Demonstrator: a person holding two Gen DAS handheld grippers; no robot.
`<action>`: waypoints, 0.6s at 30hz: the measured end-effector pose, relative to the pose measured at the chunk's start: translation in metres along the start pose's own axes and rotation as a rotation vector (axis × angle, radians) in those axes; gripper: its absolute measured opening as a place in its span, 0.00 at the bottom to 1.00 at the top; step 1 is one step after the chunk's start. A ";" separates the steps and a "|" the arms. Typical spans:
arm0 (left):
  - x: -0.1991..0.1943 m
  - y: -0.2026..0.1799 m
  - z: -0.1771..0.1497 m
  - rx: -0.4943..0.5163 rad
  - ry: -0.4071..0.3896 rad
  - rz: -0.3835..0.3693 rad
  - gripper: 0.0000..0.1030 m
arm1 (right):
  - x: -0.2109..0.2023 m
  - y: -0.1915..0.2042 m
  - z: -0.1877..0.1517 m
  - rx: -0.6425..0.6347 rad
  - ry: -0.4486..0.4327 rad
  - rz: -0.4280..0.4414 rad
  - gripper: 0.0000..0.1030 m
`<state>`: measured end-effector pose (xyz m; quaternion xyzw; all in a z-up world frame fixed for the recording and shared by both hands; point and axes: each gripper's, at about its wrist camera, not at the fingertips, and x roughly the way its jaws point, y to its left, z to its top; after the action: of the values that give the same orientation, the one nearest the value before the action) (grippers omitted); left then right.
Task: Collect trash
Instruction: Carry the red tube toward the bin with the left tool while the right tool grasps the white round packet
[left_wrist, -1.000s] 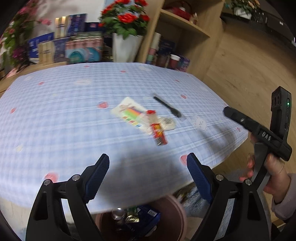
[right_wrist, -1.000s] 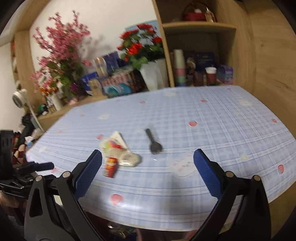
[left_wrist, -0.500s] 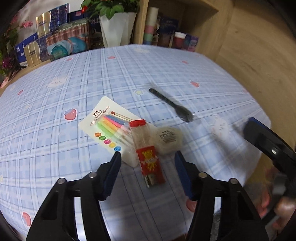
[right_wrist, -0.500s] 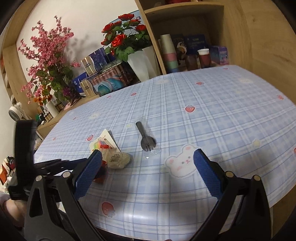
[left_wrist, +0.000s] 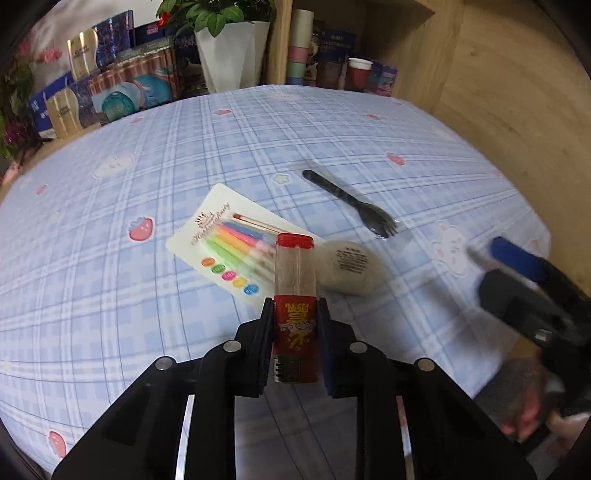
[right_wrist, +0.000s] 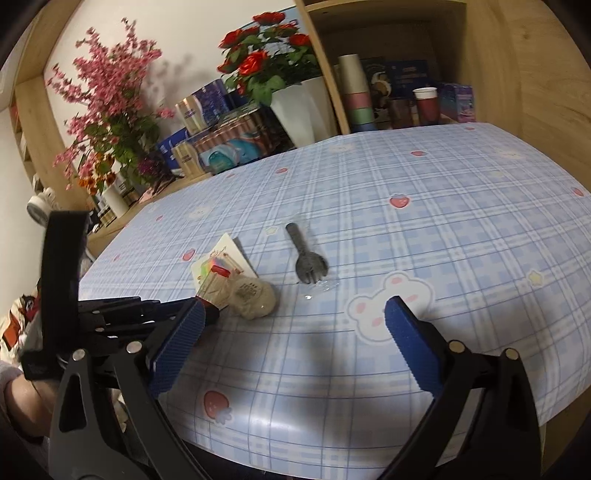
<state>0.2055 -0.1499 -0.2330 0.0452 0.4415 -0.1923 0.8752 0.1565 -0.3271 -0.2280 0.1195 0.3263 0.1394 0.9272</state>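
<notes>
A second ago the left gripper (left_wrist: 295, 325) hung wide open short of the worktop's (left_wrist: 147, 314) near edge; it has since come in over the litter, and its fingers are closing onto the red-capped clear tube (left_wrist: 295, 291), which sits between the pads, apparently touching both. The tube lies near the front, just beside the candle card (left_wrist: 229, 240) and a round wrapped puck (left_wrist: 349, 266). The right gripper (right_wrist: 295, 339) hovers with fingers spread wide and empty, the wrapped black fork (right_wrist: 308, 258) beyond. The first pickup looks nearly secured
</notes>
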 end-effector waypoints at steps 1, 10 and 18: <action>-0.004 0.000 -0.002 0.007 -0.006 -0.006 0.21 | 0.005 0.003 0.000 -0.024 0.026 0.002 0.91; -0.053 0.043 -0.028 -0.174 -0.074 -0.076 0.21 | 0.047 0.037 0.022 -0.308 0.194 -0.003 0.78; -0.093 0.087 -0.055 -0.286 -0.140 -0.068 0.21 | 0.081 0.059 0.030 -0.387 0.279 0.034 0.75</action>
<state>0.1471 -0.0285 -0.2010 -0.1082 0.4035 -0.1598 0.8944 0.2253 -0.2486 -0.2329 -0.0755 0.4164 0.2300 0.8764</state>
